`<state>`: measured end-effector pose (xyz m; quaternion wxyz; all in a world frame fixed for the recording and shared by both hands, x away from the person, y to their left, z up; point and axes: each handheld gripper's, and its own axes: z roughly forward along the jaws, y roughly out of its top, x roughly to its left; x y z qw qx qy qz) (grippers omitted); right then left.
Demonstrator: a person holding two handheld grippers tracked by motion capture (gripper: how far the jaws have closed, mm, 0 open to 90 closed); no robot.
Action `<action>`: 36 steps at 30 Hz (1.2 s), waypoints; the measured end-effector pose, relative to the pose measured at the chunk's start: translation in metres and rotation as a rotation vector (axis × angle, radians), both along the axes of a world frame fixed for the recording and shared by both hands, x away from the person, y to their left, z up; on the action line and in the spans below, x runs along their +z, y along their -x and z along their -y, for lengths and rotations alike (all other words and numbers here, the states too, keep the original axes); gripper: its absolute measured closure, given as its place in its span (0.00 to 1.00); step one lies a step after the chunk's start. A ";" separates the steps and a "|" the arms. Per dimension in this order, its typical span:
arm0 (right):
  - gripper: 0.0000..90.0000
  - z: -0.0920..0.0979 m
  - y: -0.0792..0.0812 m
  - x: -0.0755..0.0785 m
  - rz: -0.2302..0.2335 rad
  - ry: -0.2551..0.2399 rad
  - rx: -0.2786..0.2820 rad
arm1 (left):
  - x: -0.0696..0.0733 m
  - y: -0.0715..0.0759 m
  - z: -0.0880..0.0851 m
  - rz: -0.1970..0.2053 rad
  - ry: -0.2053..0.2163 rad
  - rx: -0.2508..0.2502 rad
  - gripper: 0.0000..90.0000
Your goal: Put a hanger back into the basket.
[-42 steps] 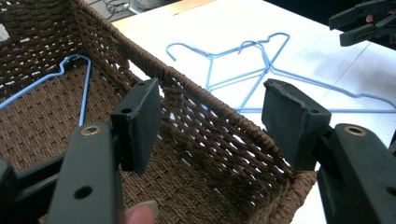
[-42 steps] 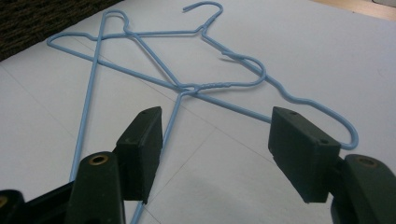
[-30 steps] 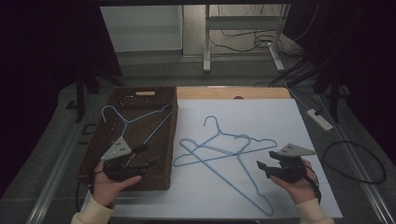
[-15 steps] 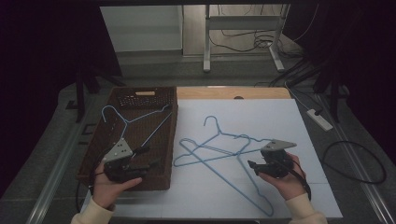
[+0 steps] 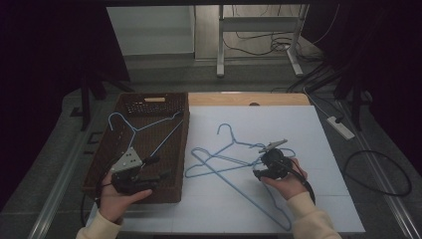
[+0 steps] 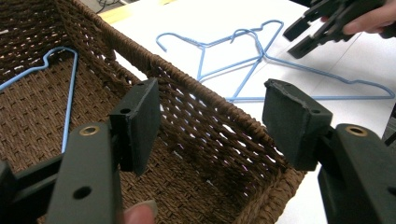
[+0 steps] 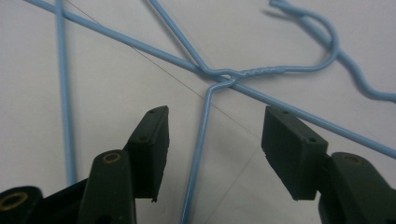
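Both forearms wear cream long sleeves with ribbed cuffs. Left gripper [image 5: 164,175]: black body, grey three-cornered plate at 12 o'clock with small dark holes, black cable trailing at 6 o'clock. Right gripper [image 5: 256,173]: same build; in the gripper views each jaw is matt black with flat rectangular pads, brass-ringed screw holes

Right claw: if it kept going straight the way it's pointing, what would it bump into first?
Most likely the blue wire hanger on the white sheet: one shoulder wire runs up between the right claw's open jaws toward the twisted neck. Depth is hard to judge.
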<state>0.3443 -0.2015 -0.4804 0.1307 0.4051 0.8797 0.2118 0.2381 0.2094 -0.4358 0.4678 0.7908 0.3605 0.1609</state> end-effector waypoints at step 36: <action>0.98 0.006 0.004 0.005 0.003 0.017 0.154 | 0.002 0.001 0.005 0.004 -0.009 -0.003 0.41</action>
